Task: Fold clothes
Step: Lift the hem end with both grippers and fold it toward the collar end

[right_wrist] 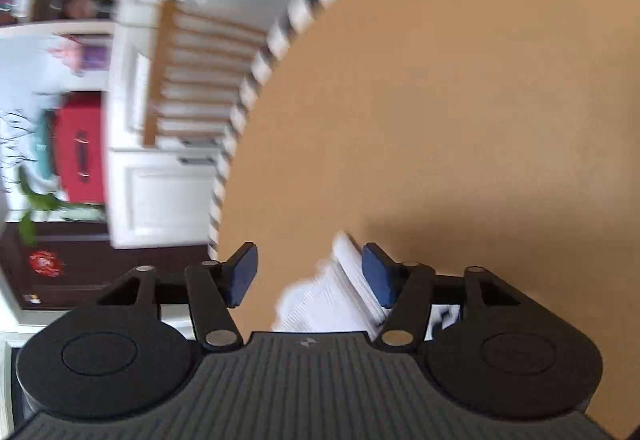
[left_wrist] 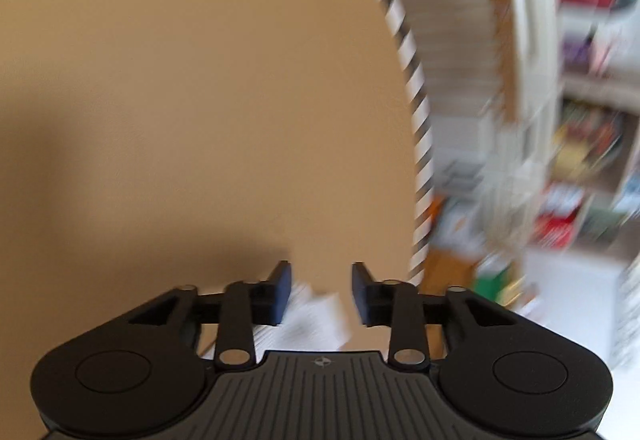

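Observation:
A white ribbed garment (left_wrist: 308, 320) lies on the tan table (left_wrist: 200, 79), just under and behind my left gripper (left_wrist: 322, 272). That gripper is open, its blue pads apart with bare table between the tips. In the right wrist view the same white garment (right_wrist: 332, 300) lies bunched below my right gripper (right_wrist: 310, 260), close beside the right-hand finger (right_wrist: 378, 272). The other finger (right_wrist: 242, 272) stands well clear of the cloth, so this gripper is open too. Most of the garment is hidden under the gripper bodies. Both views are blurred.
The table has a black-and-white striped edge (left_wrist: 420, 143), which also curves across the right wrist view as a striped edge (right_wrist: 304, 7). Beyond it are a white staircase (right_wrist: 192, 79), shelves with coloured items (left_wrist: 580, 159) and a red box (right_wrist: 80, 147).

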`<action>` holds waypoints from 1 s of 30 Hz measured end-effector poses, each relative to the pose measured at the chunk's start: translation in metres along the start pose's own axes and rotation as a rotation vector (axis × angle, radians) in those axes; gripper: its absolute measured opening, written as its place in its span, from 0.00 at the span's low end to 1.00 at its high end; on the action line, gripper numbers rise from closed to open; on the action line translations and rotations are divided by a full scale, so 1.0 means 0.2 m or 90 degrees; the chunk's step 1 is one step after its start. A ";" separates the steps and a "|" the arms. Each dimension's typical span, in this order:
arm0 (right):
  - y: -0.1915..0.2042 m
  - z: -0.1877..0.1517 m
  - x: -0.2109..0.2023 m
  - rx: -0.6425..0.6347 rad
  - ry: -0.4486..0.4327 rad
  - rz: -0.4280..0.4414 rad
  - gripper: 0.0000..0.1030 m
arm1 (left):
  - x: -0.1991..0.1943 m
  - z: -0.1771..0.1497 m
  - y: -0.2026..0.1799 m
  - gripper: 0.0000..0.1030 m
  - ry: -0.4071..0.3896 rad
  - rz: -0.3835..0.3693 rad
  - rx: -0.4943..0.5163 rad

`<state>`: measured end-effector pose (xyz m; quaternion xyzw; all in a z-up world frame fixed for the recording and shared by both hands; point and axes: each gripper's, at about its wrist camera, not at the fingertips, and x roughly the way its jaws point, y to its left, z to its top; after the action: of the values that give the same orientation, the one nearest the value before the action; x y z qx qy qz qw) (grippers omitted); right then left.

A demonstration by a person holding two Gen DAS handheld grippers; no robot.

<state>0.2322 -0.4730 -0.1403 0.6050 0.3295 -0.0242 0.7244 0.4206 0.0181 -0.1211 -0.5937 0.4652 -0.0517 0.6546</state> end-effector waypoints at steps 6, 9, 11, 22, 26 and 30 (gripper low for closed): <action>0.18 -0.22 -0.05 -0.448 0.011 -0.082 0.43 | -0.13 -0.23 -0.13 0.39 -0.026 0.097 0.443; 0.21 -0.32 0.05 -0.545 0.020 -0.121 0.40 | -0.07 -0.39 -0.13 0.39 -0.041 0.110 0.537; 0.23 -0.35 0.16 -0.587 0.018 -0.150 0.36 | 0.02 -0.46 -0.15 0.31 -0.048 0.127 0.584; 0.36 -0.38 0.15 -0.644 -0.054 -0.188 0.04 | 0.06 -0.73 -0.18 0.07 -0.143 0.136 0.715; 0.26 -0.31 0.21 -0.582 -0.035 -0.237 0.06 | 0.14 -0.68 -0.17 0.10 -0.126 0.180 0.679; 0.22 -0.27 0.15 -0.538 -0.054 -0.231 0.32 | 0.09 -0.63 -0.16 0.24 -0.127 0.179 0.643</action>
<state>0.2505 -0.4027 -0.1192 0.1875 0.3813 -0.0392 0.9044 0.3613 -0.0943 -0.0879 -0.1383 0.3931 -0.1243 0.9005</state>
